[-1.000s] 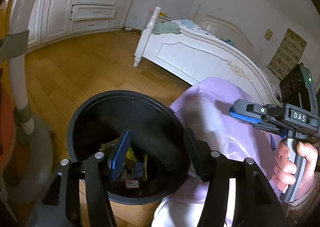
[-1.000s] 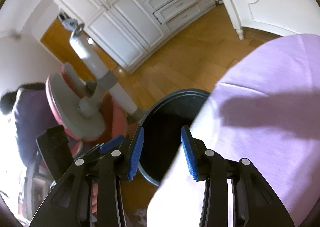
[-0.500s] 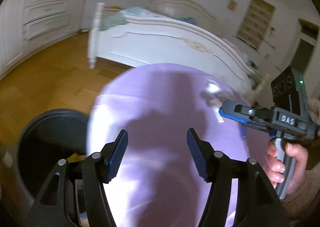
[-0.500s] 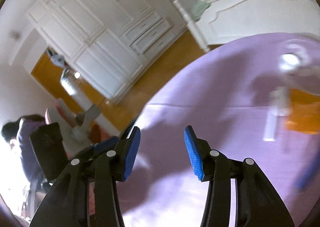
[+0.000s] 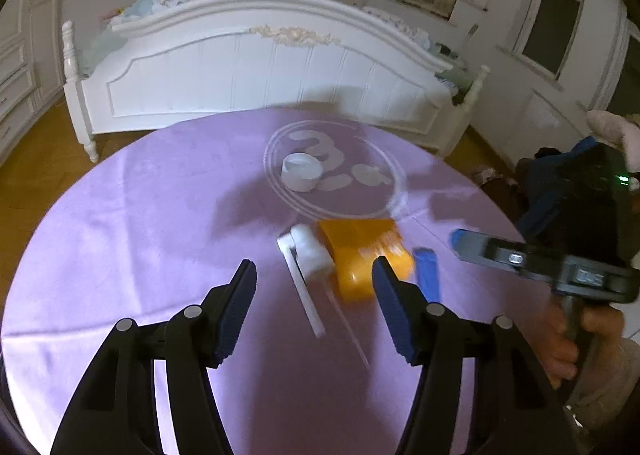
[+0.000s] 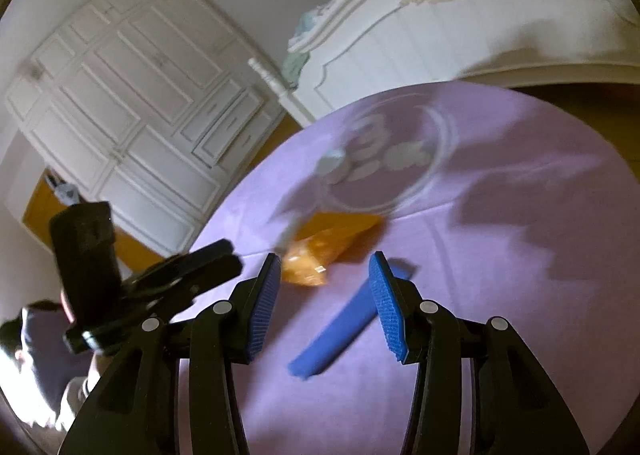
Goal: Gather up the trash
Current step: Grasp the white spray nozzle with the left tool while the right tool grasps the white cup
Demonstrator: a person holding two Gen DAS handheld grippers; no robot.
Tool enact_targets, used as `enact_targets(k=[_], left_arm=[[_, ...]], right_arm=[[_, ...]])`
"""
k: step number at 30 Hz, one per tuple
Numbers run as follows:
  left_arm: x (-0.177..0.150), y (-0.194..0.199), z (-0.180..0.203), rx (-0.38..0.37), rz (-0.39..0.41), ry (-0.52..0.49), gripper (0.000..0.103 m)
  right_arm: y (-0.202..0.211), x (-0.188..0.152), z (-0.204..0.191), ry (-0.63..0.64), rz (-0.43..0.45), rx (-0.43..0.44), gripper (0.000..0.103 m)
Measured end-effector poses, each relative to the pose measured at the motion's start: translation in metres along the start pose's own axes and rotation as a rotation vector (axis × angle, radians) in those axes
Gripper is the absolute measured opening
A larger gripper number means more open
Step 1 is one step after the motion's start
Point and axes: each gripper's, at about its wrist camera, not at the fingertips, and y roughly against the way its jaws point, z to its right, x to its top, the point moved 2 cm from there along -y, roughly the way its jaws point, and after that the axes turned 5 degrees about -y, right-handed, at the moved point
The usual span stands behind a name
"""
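On the round purple-clothed table point(image 5: 120, 239) lie an orange snack bag point(image 5: 360, 255), a white pump-sprayer head with a thin tube point(image 5: 308, 259), a blue flat strip point(image 5: 426, 273) and a small white cup point(image 5: 301, 173). My left gripper point(image 5: 314, 311) is open and empty, hovering just short of the sprayer head and bag. My right gripper point(image 6: 322, 299) is open and empty above the blue strip point(image 6: 344, 331), with the orange bag point(image 6: 320, 251) just ahead of it. The right gripper also shows in the left wrist view point(image 5: 560, 271).
A white bed footboard point(image 5: 256, 75) stands behind the table. White wardrobes point(image 6: 132, 95) line the far wall. A window point(image 5: 552, 35) is at the right. A person point(image 6: 28, 343) is at the left edge of the right wrist view.
Both grippers swung away from the black trash bin on the floor and now face the tabletop with the trash items. The bin has left both views.
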Motion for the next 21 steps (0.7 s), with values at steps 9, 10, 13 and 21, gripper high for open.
enact_targets(k=[9, 10, 13, 21], left_arm=[[-0.002, -0.026, 0.002, 0.044, -0.06, -0.044, 0.043], [-0.003, -0.027, 0.004, 0.044, -0.066, -0.048, 0.043], [-0.008, -0.027, 0.004, 0.042, -0.063, -0.052, 0.043], [-0.008, -0.025, -0.006, 0.021, -0.039, -0.018, 0.03]], right_arm=[[-0.051, 0.056, -0.035, 0.223, -0.019, -0.107, 0.066], [-0.061, 0.062, -0.042, 0.269, -0.023, -0.131, 0.066], [-0.102, 0.07, -0.055, 0.391, -0.089, -0.234, 0.066], [-0.156, 0.07, -0.054, 0.526, -0.172, -0.371, 0.037]])
